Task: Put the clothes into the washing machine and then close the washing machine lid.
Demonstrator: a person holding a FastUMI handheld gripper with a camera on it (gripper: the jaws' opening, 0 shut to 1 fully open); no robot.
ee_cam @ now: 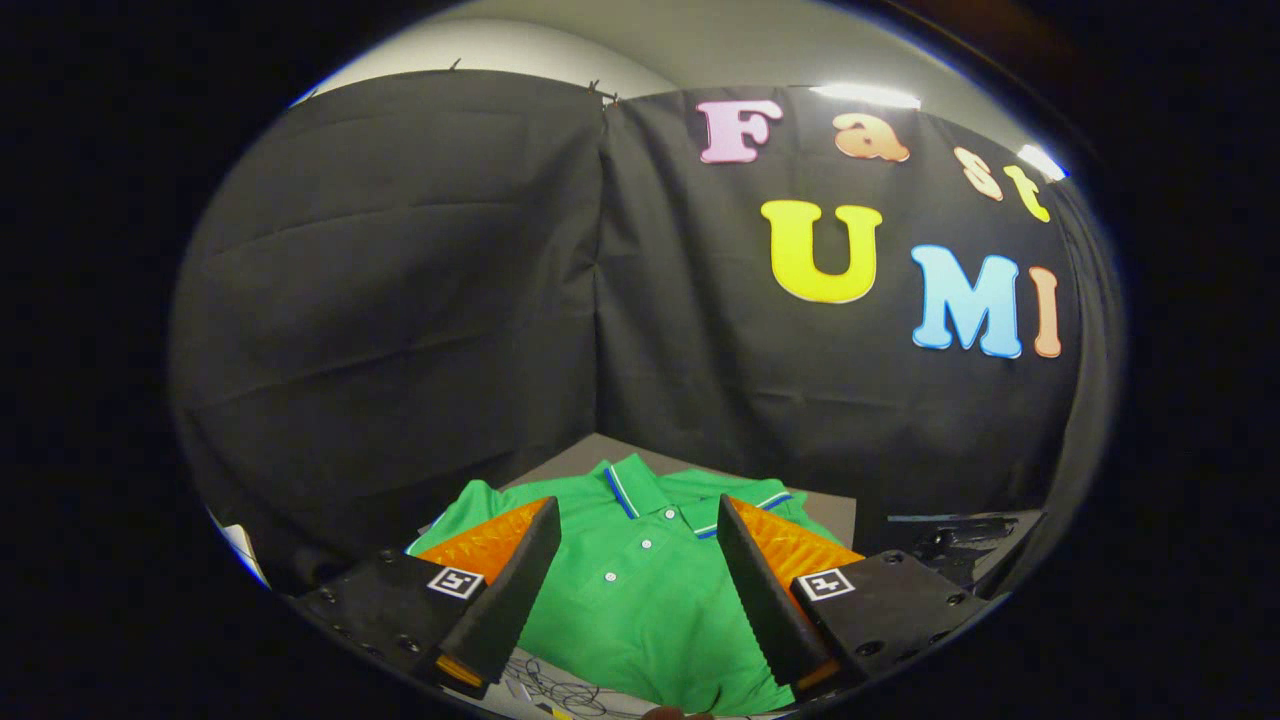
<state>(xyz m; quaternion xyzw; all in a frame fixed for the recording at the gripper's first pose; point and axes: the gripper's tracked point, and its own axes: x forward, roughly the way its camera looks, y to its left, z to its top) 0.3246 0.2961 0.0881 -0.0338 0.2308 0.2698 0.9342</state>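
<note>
While the green short-sleeved polo shirt [640, 590] lies spread flat on the grey table [835, 515], nothing is loaded — the gripper [636, 520] hovers above it, its 2 fingers spread wide, holding nothing. Loading and lid-closing remain.

Gripper [638, 520]: fingers spread wide, nothing pressed between them; open gap over green shirt [640, 600]. Shirt laid flat on grey table [825, 512], low, no bulk in path. Space above shirt free up to black cloth wall [400, 300] close behind table. Loose cables [560, 690] seen at near table edge, below fingers.
</note>
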